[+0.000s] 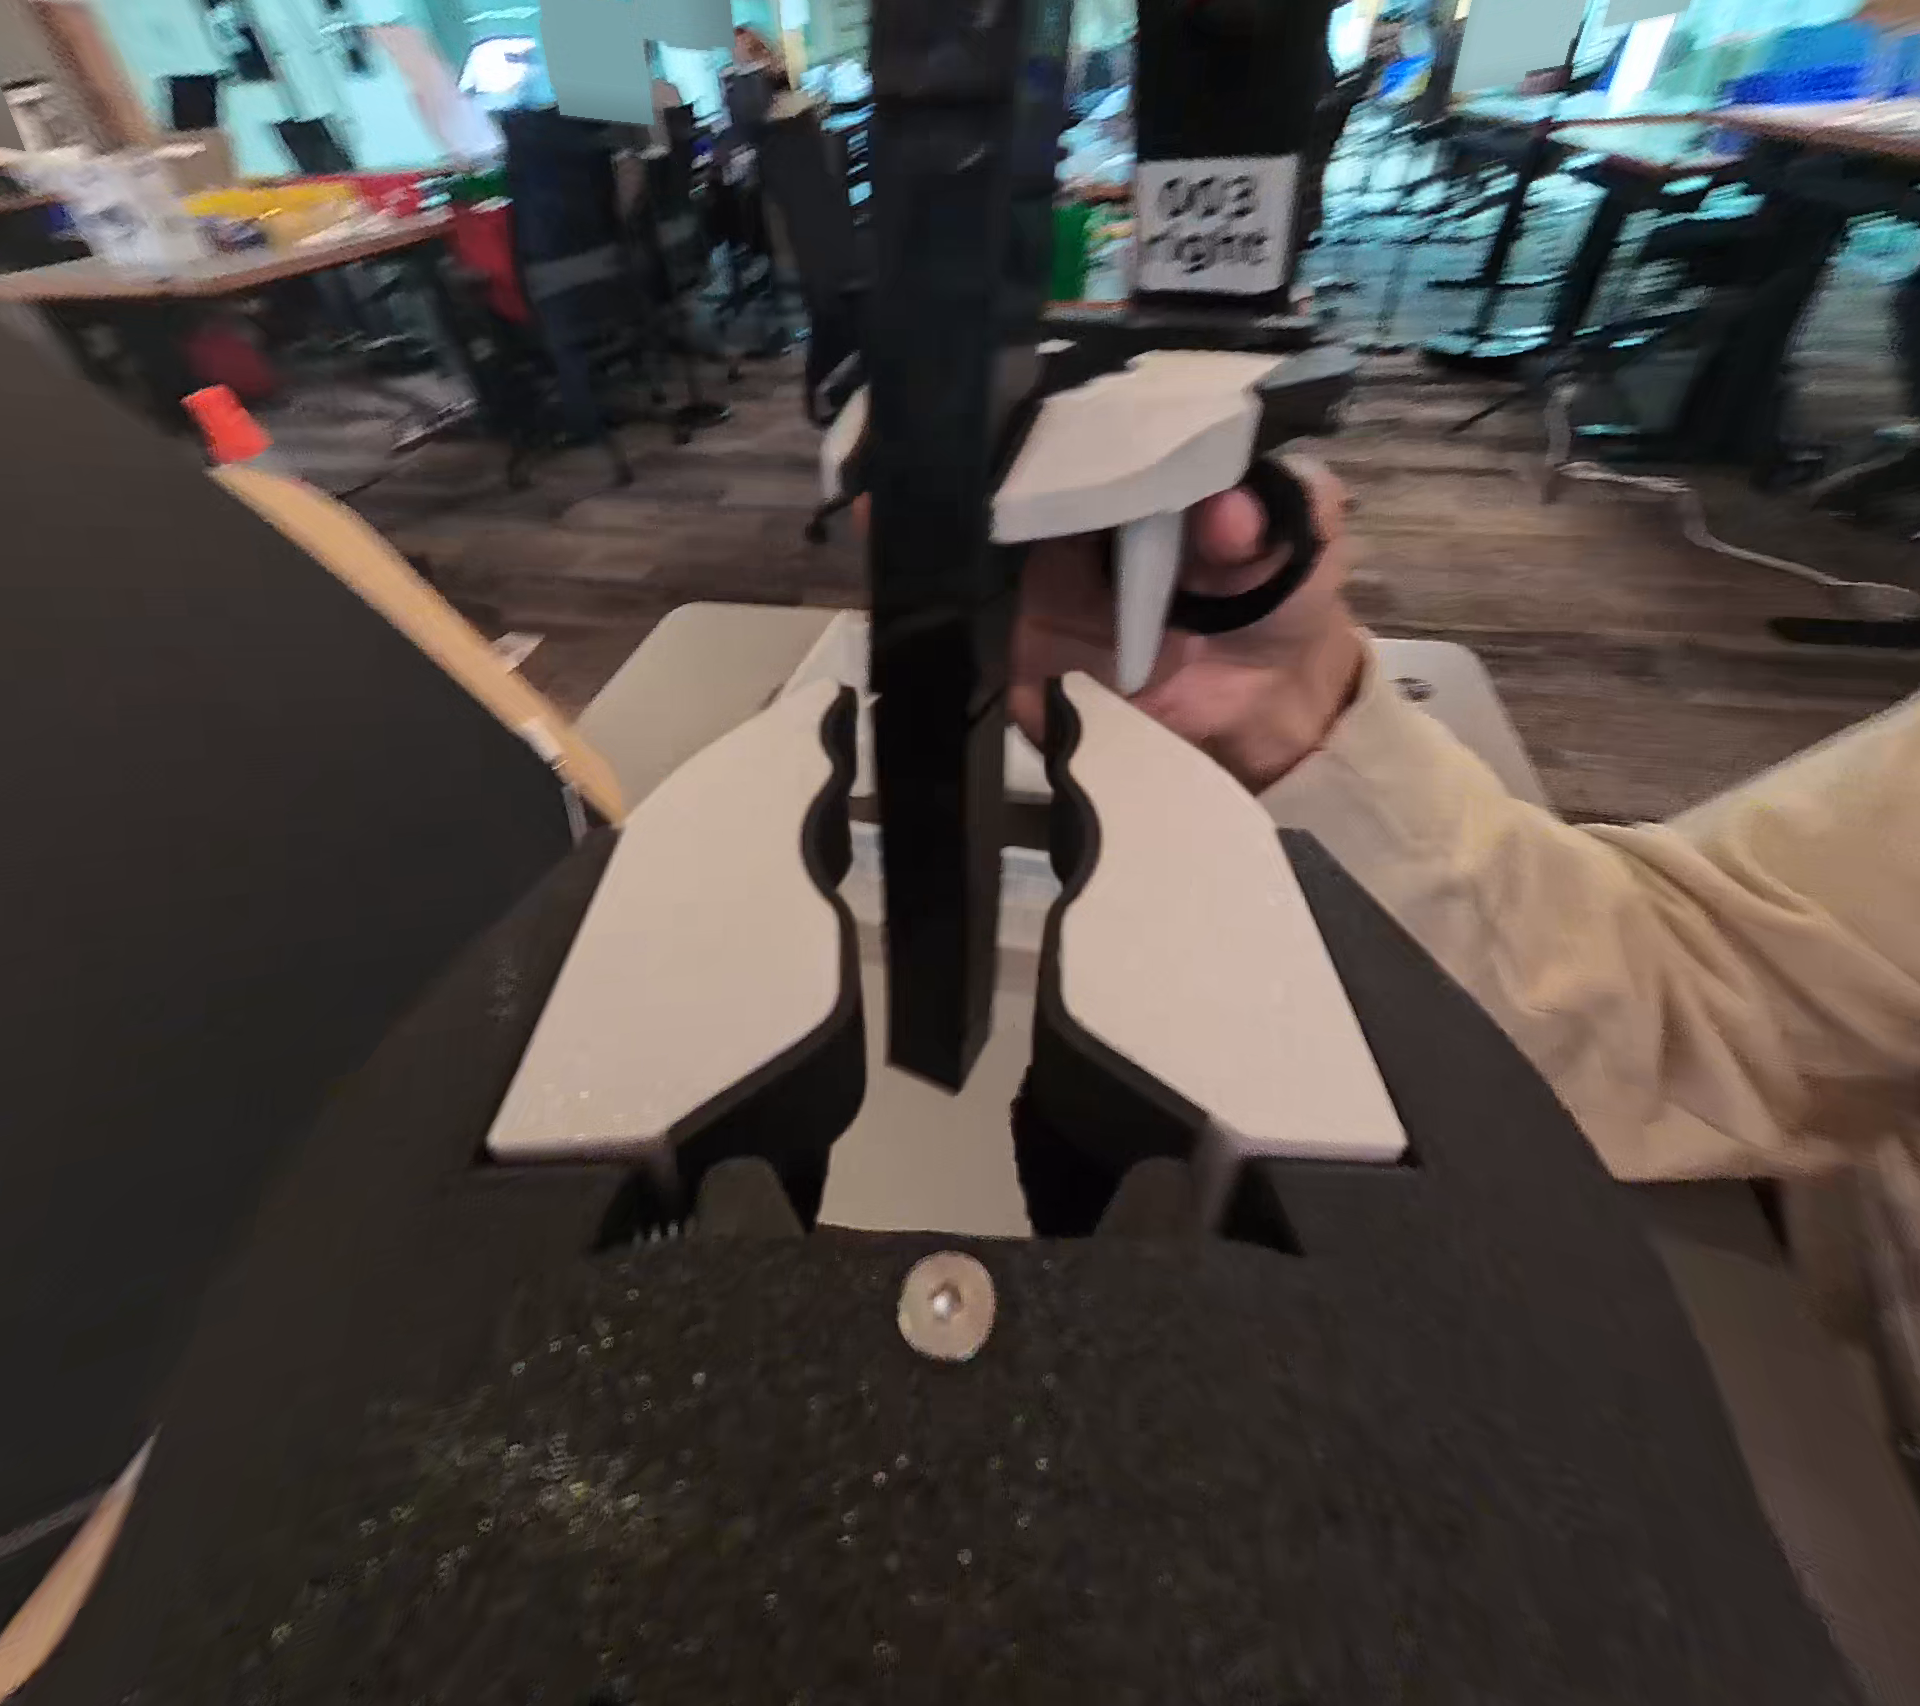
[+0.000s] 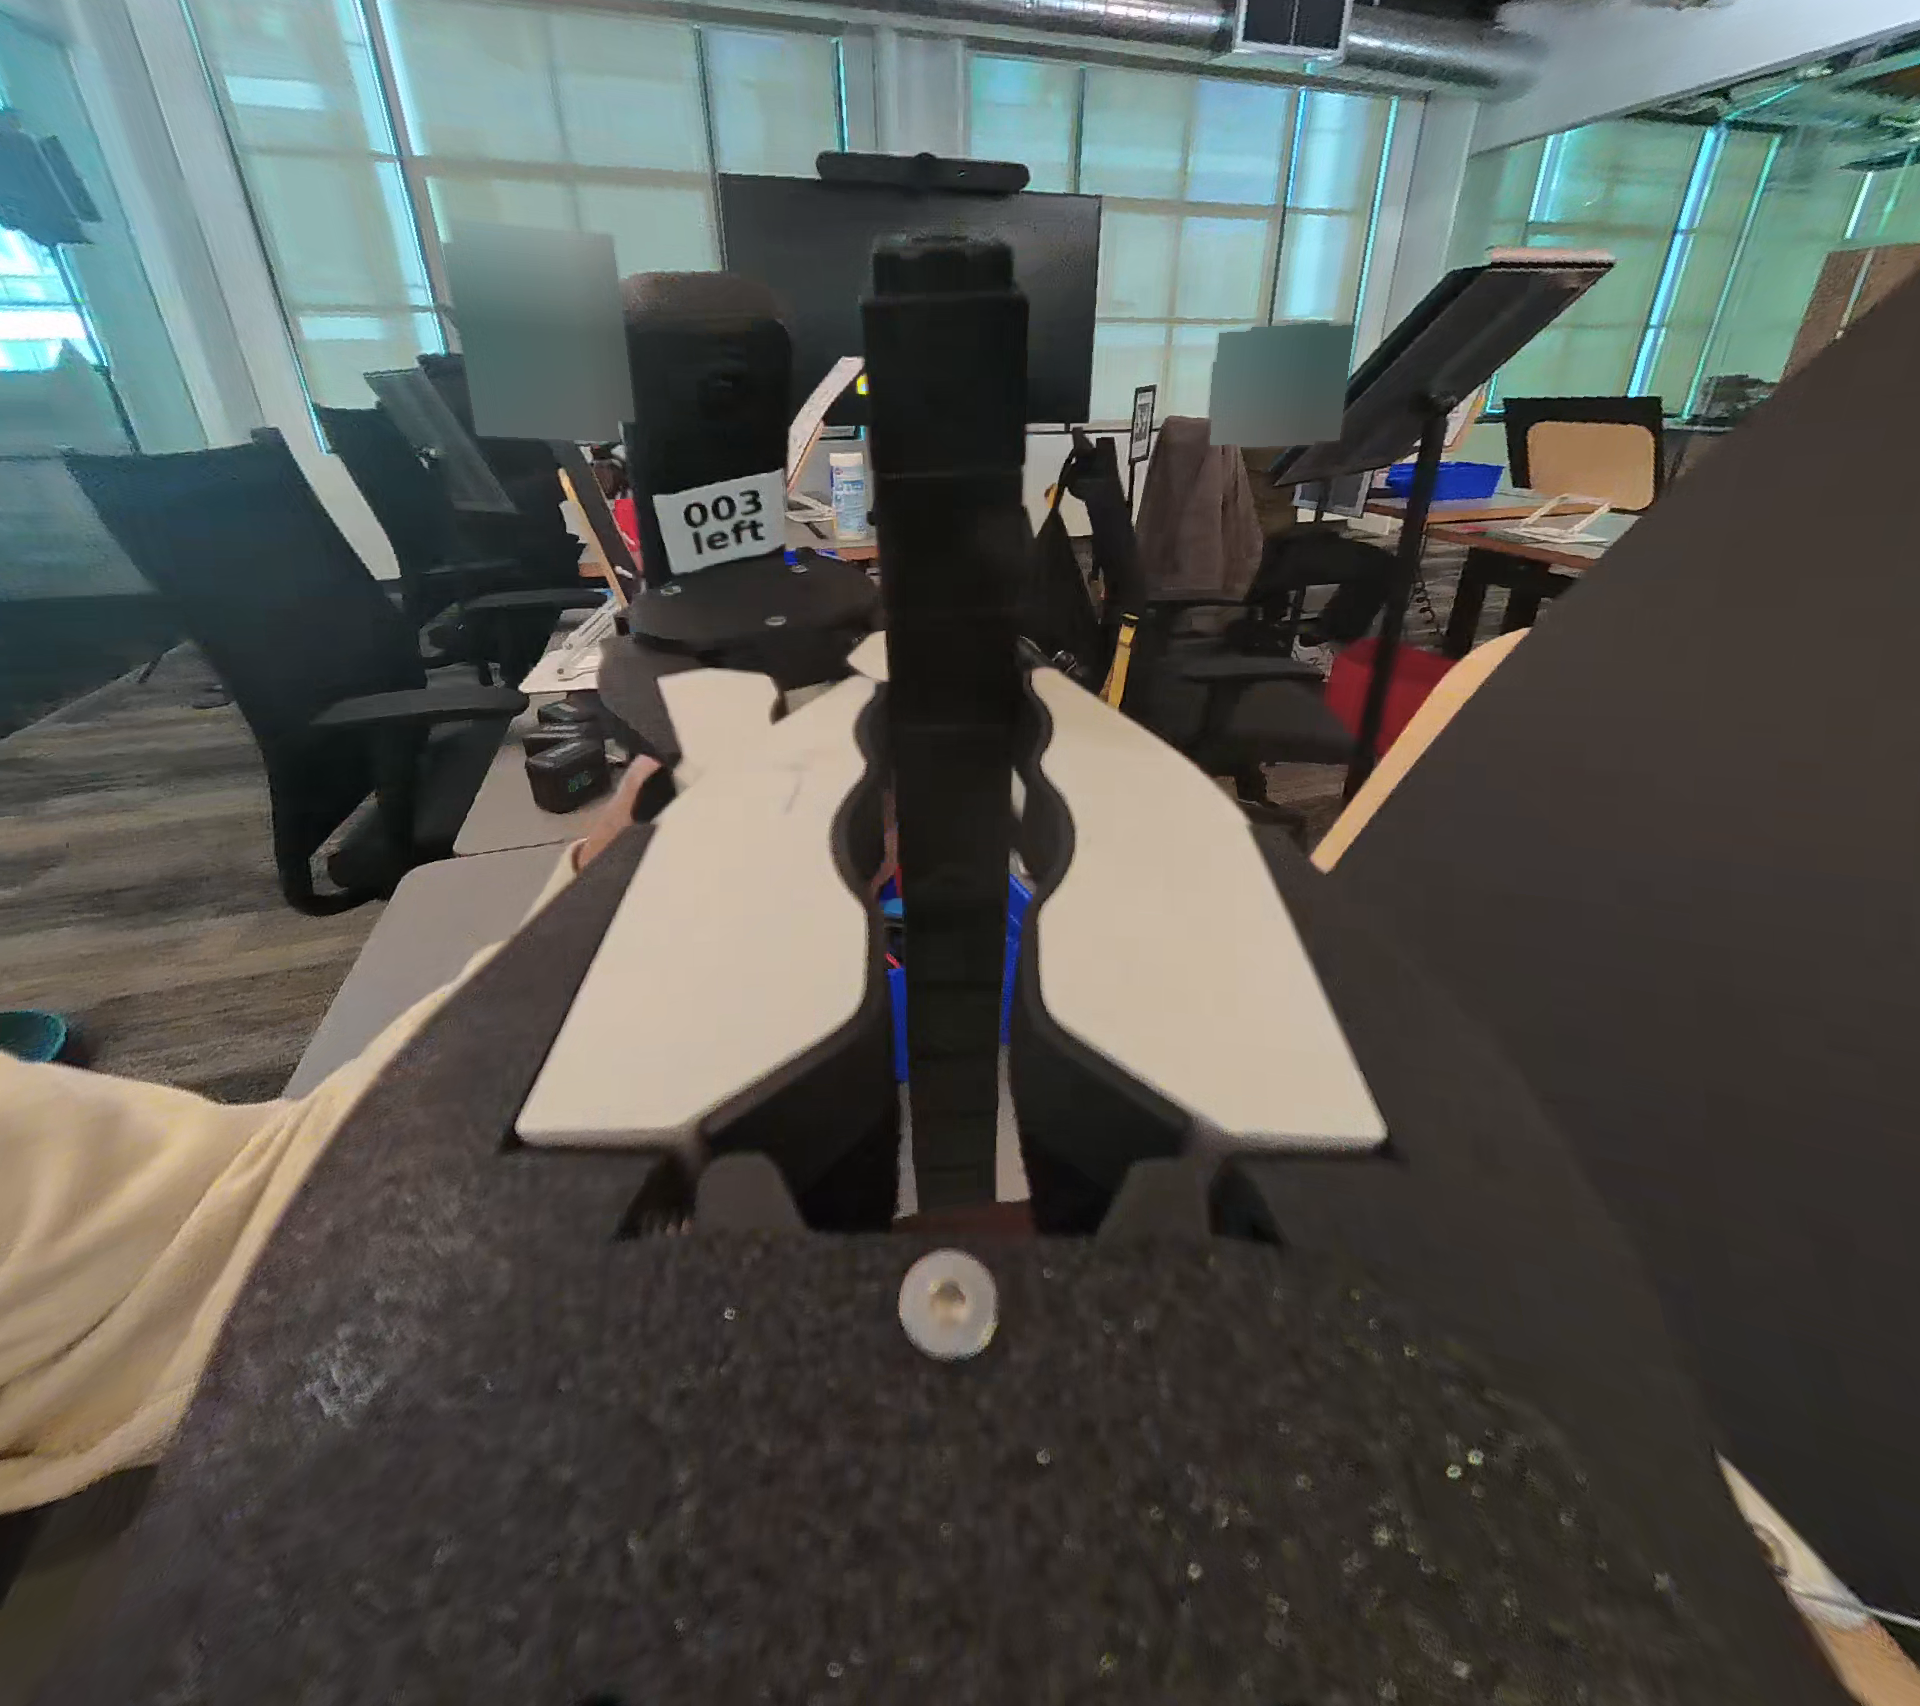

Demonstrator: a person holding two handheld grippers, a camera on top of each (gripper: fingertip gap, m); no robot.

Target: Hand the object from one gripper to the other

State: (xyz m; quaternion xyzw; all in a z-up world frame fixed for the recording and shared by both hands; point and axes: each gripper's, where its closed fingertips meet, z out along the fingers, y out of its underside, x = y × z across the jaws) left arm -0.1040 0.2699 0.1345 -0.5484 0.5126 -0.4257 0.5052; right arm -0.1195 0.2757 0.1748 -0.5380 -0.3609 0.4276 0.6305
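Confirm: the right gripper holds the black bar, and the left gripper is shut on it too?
No: the left wrist view shows the left gripper open, gaps either side of the black bar. The right gripper does hold it.

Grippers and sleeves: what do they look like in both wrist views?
Both the left gripper and right gripper have flat white fingers with wavy black pads, on speckled black bodies with a silver screw. Each carries a white paper label. The person wears cream long sleeves.
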